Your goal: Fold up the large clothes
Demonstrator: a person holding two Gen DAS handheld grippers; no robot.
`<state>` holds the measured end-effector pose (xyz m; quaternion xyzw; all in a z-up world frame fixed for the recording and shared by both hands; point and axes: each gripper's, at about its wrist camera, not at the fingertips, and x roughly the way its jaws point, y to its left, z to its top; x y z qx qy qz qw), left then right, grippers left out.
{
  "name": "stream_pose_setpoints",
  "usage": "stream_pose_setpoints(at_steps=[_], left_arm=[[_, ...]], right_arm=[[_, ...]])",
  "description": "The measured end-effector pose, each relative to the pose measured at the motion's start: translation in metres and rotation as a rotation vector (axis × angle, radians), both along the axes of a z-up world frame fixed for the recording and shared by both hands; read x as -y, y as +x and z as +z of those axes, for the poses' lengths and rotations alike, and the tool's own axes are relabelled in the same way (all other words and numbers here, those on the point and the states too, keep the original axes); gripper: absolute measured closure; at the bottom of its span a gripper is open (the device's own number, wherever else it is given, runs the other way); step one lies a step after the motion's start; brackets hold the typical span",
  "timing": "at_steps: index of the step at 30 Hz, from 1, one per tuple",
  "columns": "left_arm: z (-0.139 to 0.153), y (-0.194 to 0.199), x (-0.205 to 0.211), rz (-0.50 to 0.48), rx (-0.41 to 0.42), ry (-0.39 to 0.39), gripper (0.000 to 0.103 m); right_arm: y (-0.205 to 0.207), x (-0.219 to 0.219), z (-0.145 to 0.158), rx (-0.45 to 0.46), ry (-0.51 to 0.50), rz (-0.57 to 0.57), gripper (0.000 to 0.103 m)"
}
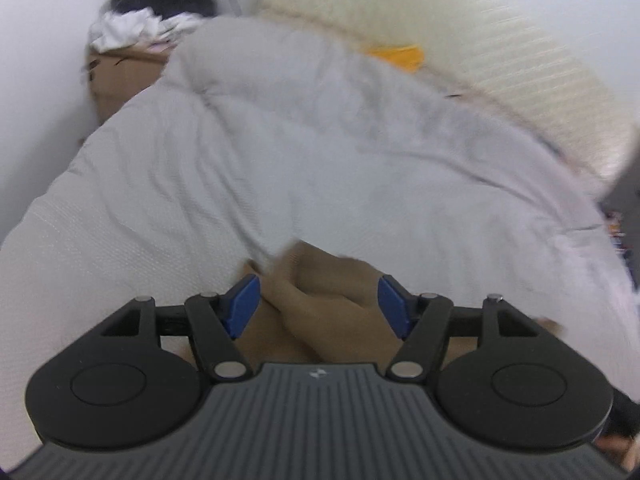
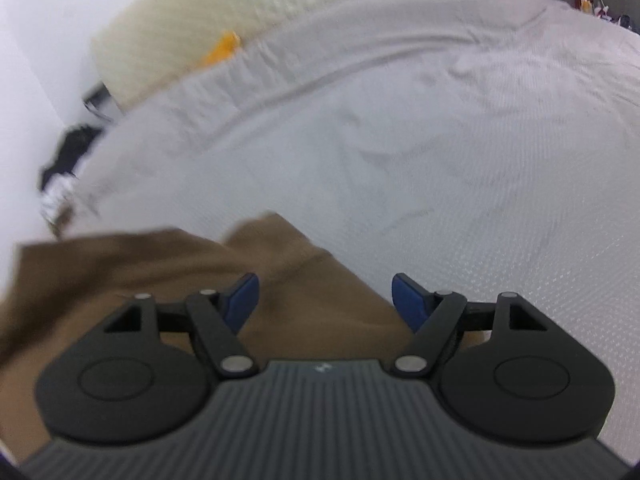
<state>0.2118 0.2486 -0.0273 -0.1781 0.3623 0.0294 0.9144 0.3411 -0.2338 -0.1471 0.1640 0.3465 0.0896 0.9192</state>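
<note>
Over brown garment [image 1: 320, 308] | left tongs [image 1: 319, 307] agape, empty | right tongs [image 2: 325, 304] agape, empty

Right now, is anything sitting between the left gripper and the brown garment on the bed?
Nothing visible. The left gripper is open, and the brown garment lies directly below its blue pads on the white bedcover. No other object sits between them.

The left hand-held gripper [image 1: 318, 306] points forward and downward, its two blue-padded fingers [image 1: 242, 306] standing well apart with nothing pressed between them. The right hand-held gripper [image 2: 325, 302] is angled down much the same way, its blue pads [image 2: 409, 300] likewise spread wide and clamping nothing.
</note>
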Motion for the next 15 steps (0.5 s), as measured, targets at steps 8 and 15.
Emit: stream_pose_setpoints(at_steps=[8,15], left_arm=[[-0.018,-0.077,0.099,-0.157,0.124,0.063,0.034],[-0.06,-0.059,0.116,-0.138,0.09,0.14,0.036]], right_arm=[[-0.086,-0.033,0.043,0.191,-0.015,0.111,0.039],[-0.084,-0.054,0.024,0.134,-0.053,0.174,0.059]])
